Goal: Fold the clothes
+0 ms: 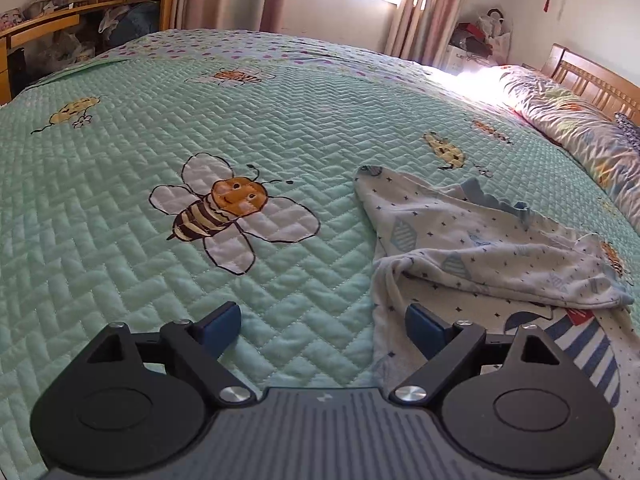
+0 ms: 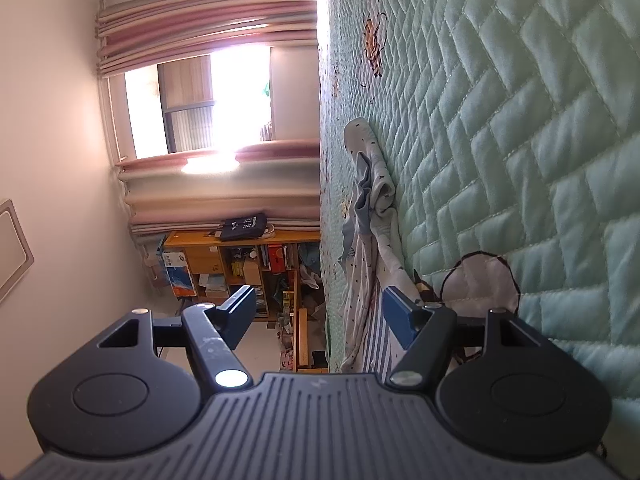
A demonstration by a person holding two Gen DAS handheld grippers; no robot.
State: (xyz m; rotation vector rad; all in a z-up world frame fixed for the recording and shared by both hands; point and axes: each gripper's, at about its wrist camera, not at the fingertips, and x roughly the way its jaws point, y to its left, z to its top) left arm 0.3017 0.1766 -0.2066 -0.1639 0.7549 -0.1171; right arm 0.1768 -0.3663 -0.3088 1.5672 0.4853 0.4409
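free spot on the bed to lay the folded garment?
Bare quilt left of the garment, around the big bee, back to the heart-print border. Crowded on the right: garment, then the rolled duvet by the headboard.

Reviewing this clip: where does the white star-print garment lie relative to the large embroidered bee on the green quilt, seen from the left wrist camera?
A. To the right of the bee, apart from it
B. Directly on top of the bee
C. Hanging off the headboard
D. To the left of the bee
A: in the left wrist view the garment lies crumpled on the quilt to the right of the bee, with bare quilt between them.
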